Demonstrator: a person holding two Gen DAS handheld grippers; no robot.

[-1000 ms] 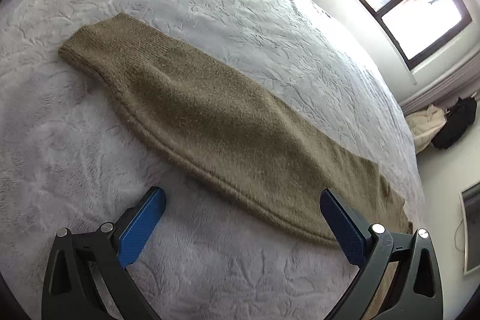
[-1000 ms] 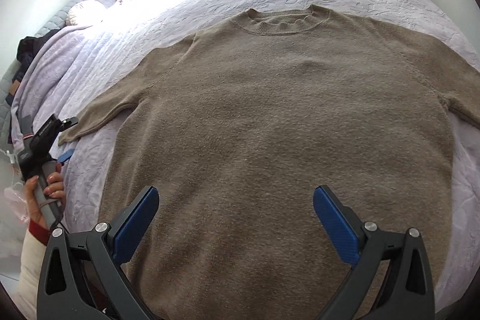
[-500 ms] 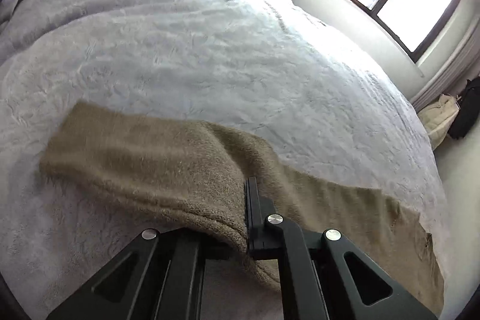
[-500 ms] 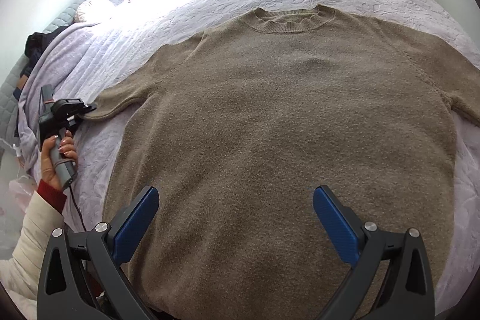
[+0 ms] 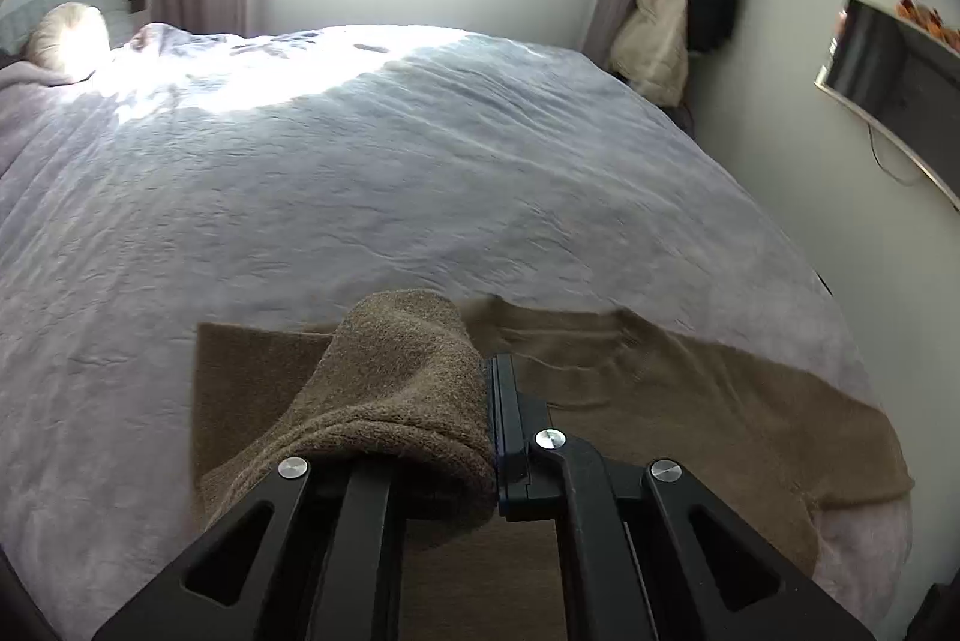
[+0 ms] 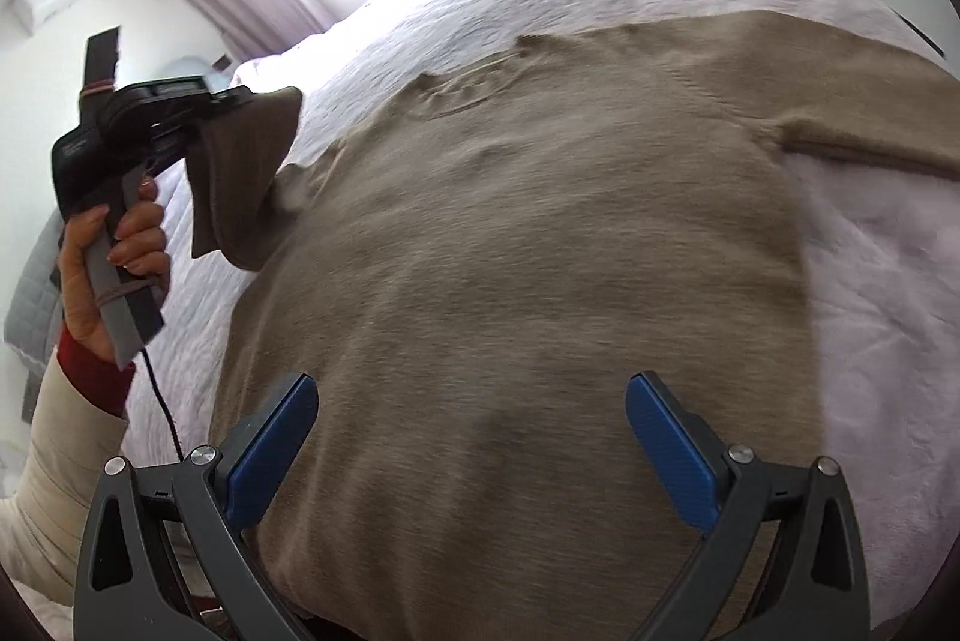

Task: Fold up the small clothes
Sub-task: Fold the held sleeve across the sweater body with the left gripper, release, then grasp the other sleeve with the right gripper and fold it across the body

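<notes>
Now my left gripper (image 6: pixel 240 98) is clamped on the sleeve (image 6: pixel 240 185), lifted off the bed (image 6: pixel 870 317). I should lay it flat across the sweater (image 6: pixel 540 281). My right gripper (image 6: pixel 471 440) hangs wide, holding nothing.

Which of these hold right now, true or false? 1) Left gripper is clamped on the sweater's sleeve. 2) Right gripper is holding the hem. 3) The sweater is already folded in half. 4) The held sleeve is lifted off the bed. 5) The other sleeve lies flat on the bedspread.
1) True: the left gripper is shut on the sleeve.
2) False: the right gripper is open above the sweater, gripping nothing.
3) False: its body is spread out flat, neckline visible.
4) True: it hangs from the gripper above the bedspread.
5) True: the other sleeve lies flat.
</notes>
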